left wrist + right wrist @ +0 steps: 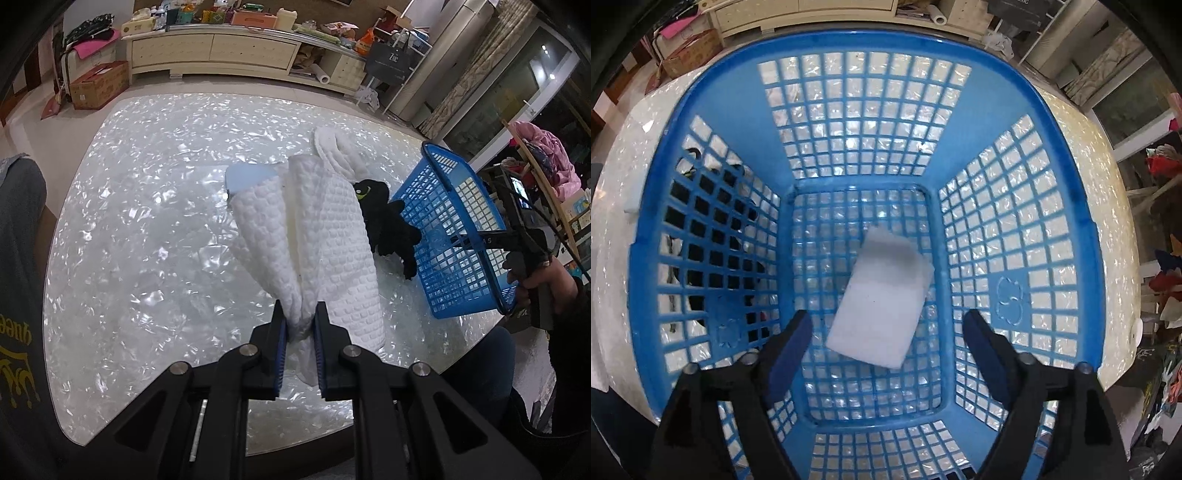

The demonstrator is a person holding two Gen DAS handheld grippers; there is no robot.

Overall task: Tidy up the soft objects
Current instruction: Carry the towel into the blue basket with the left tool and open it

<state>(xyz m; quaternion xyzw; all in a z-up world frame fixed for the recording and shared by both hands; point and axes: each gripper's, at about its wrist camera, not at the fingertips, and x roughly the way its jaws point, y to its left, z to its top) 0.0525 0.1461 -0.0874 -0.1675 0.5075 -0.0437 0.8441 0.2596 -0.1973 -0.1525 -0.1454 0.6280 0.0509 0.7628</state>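
Above the blue basket (1067,206), right gripper (886,332) gapes; left gripper (300,325) pinches white towel (332,236).

Two grippers are in view: the left gripper (300,339), pinched on one white waffle cloth (325,251), and the right gripper (886,347), its fingers spread wide over the one blue basket (1067,206). On the tabletop (147,221) lie one rolled white towel (338,151) toward the far edge, one black plush toy (384,221) just beside the basket near the right edge, and one pale blue piece (247,177) showing behind the waffle cloth. Inside the basket there is a single white sponge (882,299) on its floor, and nothing else can be counted there.
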